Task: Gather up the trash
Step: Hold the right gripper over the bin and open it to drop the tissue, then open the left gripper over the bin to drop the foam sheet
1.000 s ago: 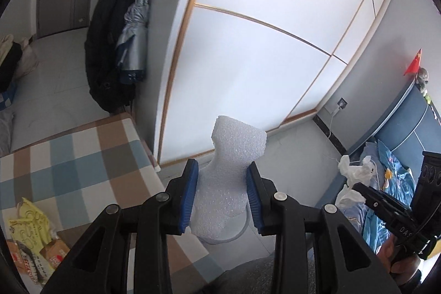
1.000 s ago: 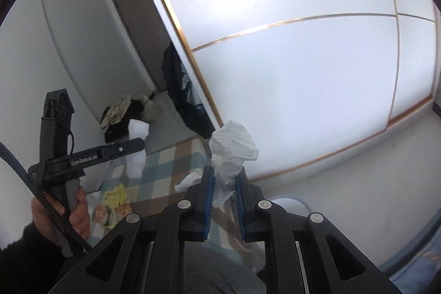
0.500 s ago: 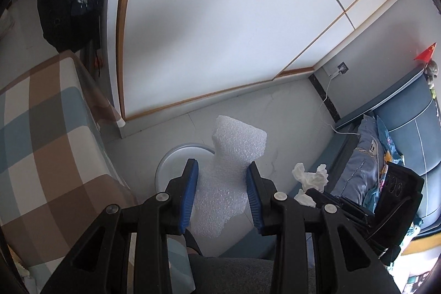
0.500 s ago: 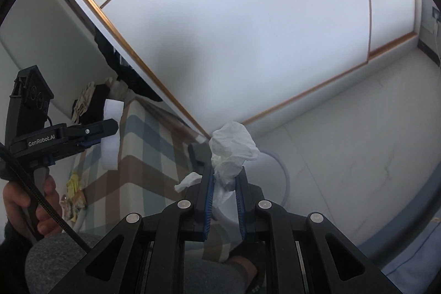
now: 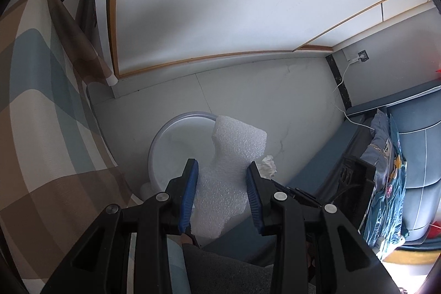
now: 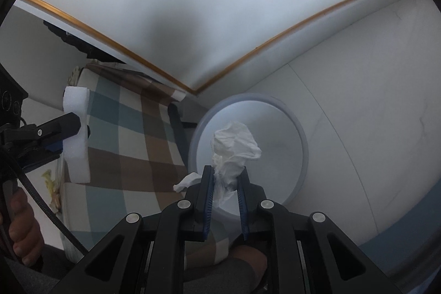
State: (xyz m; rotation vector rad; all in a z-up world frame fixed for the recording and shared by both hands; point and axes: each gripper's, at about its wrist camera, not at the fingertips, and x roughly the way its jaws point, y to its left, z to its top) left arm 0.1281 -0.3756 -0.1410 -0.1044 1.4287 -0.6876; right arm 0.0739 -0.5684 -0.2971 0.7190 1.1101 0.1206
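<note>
I see my two grippers, left gripper (image 5: 222, 189) and right gripper (image 6: 225, 188), both black plastic with blue fingers (image 5: 188, 194), silver screws (image 6: 182, 204), a black cable (image 6: 41, 208) and bare skin of hand (image 6: 20, 228).

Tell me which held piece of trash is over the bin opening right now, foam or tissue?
The crumpled tissue in the right claw: it sits against the white bin interior. The foam piece in the left claw overlaps only the bin's rim.

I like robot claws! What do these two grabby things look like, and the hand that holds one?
Both are black plastic. The left gripper and the right gripper each have two fingers lined with blue ribbed pads, and round silver screws at the joints. Seen from the right wrist camera, a black cable runs along the left tool's handle, gripped by a bare hand.
</note>
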